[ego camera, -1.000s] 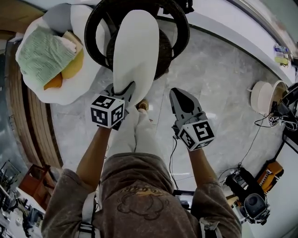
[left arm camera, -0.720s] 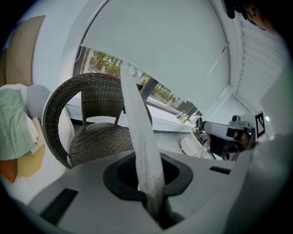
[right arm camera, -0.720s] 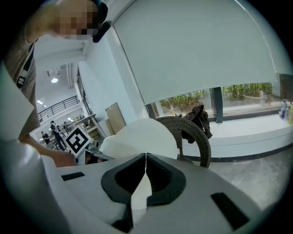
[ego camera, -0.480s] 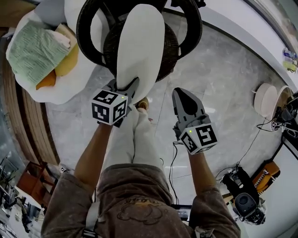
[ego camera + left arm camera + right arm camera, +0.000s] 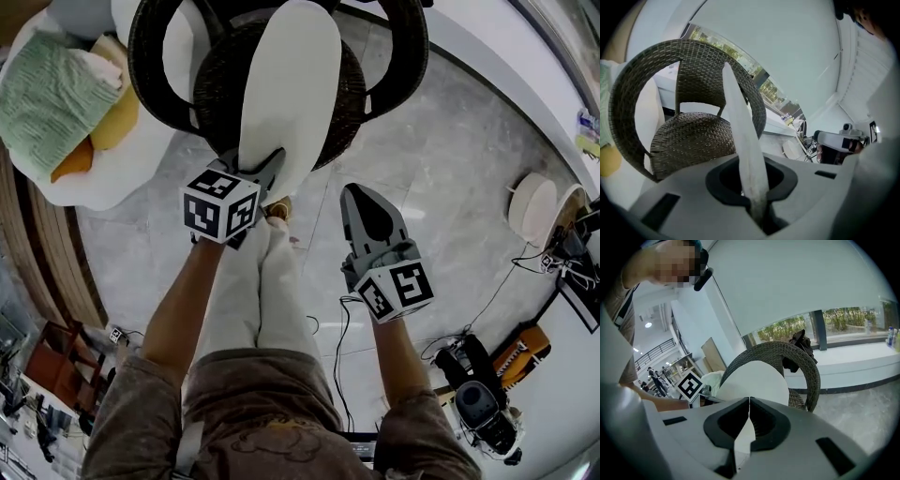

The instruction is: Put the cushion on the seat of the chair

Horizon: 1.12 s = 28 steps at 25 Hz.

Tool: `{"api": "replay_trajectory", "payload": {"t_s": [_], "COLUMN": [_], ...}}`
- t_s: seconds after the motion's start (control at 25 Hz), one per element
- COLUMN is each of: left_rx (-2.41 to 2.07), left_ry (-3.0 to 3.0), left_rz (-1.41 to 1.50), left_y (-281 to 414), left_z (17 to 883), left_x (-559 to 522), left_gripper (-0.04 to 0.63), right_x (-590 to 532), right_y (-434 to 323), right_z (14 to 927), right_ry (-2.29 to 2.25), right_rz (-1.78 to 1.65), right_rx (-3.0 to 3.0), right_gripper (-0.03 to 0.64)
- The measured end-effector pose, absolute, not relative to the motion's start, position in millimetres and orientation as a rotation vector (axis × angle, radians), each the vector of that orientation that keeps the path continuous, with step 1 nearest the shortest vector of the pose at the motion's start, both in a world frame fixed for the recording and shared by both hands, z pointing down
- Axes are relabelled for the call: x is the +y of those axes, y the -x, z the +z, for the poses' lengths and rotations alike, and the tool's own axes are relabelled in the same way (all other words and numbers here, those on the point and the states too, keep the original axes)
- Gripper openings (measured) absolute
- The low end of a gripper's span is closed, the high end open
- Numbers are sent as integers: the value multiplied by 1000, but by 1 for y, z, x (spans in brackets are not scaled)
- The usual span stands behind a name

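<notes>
A flat white cushion stands on edge over the dark wicker chair, its lower end clamped in my left gripper. In the left gripper view the cushion runs up from the shut jaws, with the chair's woven seat just behind and below it. My right gripper hangs to the right of the cushion over the floor, jaws shut and empty. From the right gripper view the jaws meet, and the cushion and chair back lie ahead.
A white lounge seat holding a green blanket and yellow pillows stands left of the chair. The person's legs are below the grippers. A round white object, cables and equipment lie at right.
Both grippers have sunk. The cushion has come down with the left gripper towards the chair's seat, and the chair now fills more of the head view.
</notes>
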State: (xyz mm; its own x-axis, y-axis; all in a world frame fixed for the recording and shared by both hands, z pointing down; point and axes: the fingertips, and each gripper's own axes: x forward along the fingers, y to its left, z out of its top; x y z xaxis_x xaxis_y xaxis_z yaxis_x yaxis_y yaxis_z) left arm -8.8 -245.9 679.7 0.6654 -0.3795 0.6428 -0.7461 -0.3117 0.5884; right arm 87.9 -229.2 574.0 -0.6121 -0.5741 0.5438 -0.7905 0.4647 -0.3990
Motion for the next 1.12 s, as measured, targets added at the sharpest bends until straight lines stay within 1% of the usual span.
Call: {"api": "replay_trajectory", "payload": {"t_s": [0.32,0.72,1.0,1.12], "left_rx": [-835,-866,-920,-947], "left_ry": [-1902,-1891,-1888,-1890], "left_rz": [437,517,592,640], "left_y": [1,22,38,47], "left_z": [703,722,740,747], "left_x": [-264,-268,-269,-272], "left_gripper": [46,49,69,94], "right_x": [-234,-237,-231,-230], "right_y": [-81,-68,-63,-58], "right_z": [601,618,625,629], "right_ry": [-1116,-1083,-1069,-1062], "right_rz": [947,970,990,1000], "right_rx": [-2360,-2357,-2342,-2336], "right_gripper": [20,20,20,20]}}
